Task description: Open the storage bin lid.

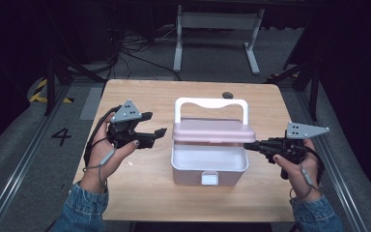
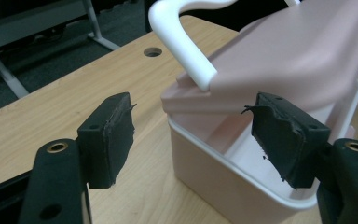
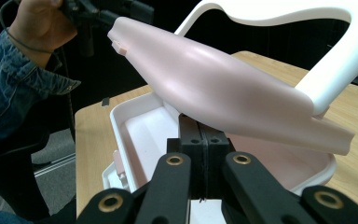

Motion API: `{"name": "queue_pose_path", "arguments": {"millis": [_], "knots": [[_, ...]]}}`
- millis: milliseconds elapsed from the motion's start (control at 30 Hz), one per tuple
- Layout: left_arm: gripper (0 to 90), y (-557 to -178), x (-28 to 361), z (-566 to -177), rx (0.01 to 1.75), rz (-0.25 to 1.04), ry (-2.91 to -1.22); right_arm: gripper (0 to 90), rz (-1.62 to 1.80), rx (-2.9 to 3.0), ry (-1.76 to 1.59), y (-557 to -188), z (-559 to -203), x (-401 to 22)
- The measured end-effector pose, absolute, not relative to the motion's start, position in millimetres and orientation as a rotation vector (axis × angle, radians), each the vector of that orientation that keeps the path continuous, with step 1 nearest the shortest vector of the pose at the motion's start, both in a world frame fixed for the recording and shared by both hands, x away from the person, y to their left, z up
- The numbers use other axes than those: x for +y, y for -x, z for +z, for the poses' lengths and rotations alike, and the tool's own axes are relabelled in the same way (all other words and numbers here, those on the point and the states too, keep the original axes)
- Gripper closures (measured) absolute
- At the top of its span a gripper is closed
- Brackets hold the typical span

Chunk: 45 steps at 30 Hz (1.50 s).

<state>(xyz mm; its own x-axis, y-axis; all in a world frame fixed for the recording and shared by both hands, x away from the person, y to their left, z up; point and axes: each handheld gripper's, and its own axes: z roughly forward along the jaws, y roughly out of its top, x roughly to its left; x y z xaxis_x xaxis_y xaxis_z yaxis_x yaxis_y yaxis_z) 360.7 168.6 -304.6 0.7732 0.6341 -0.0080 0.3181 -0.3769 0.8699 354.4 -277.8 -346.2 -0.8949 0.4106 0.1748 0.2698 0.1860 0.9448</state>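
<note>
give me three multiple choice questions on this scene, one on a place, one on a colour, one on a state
1. Where does the box sit?
A. mid-table
B. on the floor
C. at the table's far left corner

2. What colour is the lid?
A. green
B. pink
C. black

3. How do the left gripper's jaws stand?
A. clamped on the handle
B. shut on nothing
C. open, apart from the box

Key: 1 A, wood shows on all sides of it. 2 B, pale pink under the white handle. 3 C, a gap shows between its pads and nothing is pressed.
</note>
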Motion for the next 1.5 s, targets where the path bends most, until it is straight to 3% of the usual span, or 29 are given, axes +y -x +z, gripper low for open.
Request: {"name": "queue_pose_path", "arguments": {"millis": [533,1500], "knots": [[26.9,-339.3,162.4,-327.1,0.660,0.468,-1.991,90.0,1.824,2.317,-0.705,-354.9,-344.4,-278.9],[26.1,-356.9,115.9,-331.2,0.527,0.551,-1.898,90.0,1.879,2.299,-0.757,-358.1,-341.3,-279.4]]}}
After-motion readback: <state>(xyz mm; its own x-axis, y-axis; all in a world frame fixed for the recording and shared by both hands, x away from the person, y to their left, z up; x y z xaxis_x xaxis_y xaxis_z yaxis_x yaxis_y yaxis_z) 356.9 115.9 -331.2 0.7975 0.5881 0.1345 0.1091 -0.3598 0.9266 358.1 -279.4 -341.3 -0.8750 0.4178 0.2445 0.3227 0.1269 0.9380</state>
